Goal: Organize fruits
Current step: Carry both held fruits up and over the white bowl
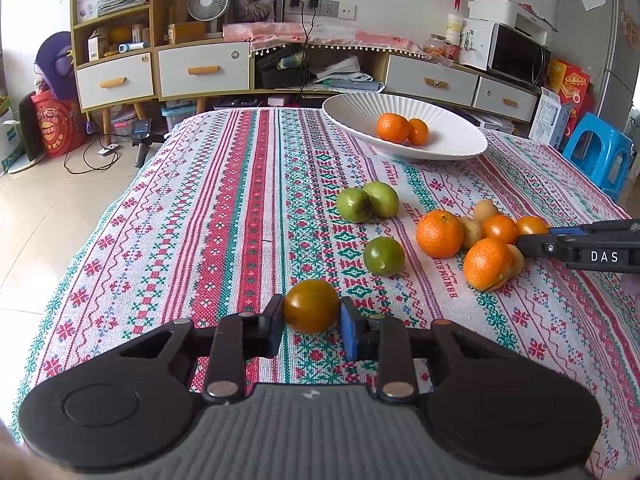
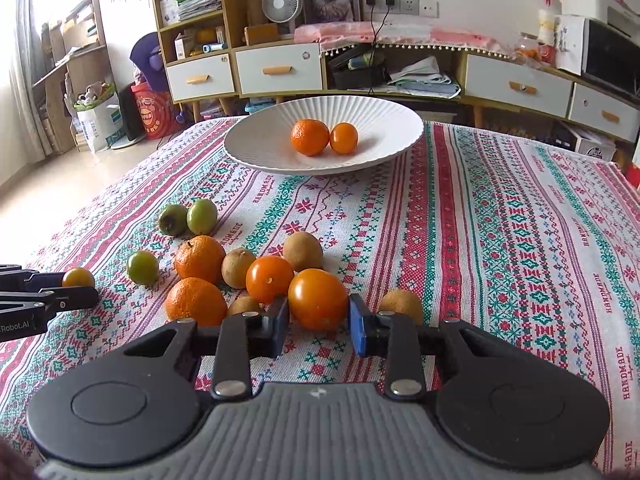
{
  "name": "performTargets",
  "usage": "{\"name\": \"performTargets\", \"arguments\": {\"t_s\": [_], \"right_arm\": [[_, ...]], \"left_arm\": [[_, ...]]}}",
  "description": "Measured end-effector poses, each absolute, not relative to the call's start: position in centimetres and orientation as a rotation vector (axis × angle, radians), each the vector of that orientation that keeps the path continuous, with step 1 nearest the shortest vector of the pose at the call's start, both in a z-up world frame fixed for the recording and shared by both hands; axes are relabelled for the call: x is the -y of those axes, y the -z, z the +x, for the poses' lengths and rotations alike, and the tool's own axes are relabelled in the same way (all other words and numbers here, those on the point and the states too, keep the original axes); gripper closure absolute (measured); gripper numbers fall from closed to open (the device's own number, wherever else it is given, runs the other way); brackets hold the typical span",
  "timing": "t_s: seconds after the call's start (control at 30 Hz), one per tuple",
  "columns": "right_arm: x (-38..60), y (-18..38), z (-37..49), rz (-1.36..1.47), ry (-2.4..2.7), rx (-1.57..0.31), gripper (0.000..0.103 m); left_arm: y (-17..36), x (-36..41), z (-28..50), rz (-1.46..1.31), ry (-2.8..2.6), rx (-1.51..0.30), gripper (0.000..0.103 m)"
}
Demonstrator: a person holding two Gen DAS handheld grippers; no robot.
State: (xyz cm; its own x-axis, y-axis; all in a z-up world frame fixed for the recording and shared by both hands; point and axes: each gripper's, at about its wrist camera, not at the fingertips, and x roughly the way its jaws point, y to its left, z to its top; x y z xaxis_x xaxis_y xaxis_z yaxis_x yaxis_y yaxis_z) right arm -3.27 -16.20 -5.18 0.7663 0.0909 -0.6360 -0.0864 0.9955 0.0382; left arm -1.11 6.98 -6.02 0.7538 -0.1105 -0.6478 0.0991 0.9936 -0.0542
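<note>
**Both grippers closed on small tomatoes at the near end of the table**

Left wrist view: the left gripper [image 1: 312, 316] has its two pads pressed against the sides of an orange-brown tomato [image 1: 311, 306] that sits on the patterned tablecloth [image 1: 224, 216]. Beyond it lies a green fruit [image 1: 384, 256], and farther back two more green fruits [image 1: 367, 202] touch each other. To the right a cluster of mandarins, orange tomatoes and small brown fruits lies bunched together; the right gripper [image 1: 524, 240] reaches in from the right edge, its tip at an orange tomato [image 1: 531, 226] in that cluster. A white ribbed bowl [image 1: 448, 148] stands at the far end of the table, holding a mandarin [image 1: 393, 128] and a smaller orange fruit [image 1: 418, 131] side by side.

Right wrist view: the right gripper [image 2: 318, 316] is clamped on an orange tomato [image 2: 318, 300], a pad touching each side. Just behind it sit another orange tomato [image 2: 269, 279], two mandarins [image 2: 198, 280] and several small brown fruits [image 2: 303, 251]. The left gripper [image 2: 82, 288] enters at the left edge, closed around its tomato [image 2: 78, 278]. The white ribbed bowl [image 2: 256, 140] stands well beyond the cluster.
</note>
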Motion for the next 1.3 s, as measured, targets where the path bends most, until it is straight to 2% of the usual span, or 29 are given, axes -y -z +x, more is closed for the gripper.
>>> {"name": "performTargets", "arguments": {"t_s": [1.3], "right_arm": [[15.9,1.2,0.9,0.110,-0.124,-0.652,0.075]], "left_arm": [[0.8,-1.6,4.9,-0.071,0.215,-0.655,0.074]]}}
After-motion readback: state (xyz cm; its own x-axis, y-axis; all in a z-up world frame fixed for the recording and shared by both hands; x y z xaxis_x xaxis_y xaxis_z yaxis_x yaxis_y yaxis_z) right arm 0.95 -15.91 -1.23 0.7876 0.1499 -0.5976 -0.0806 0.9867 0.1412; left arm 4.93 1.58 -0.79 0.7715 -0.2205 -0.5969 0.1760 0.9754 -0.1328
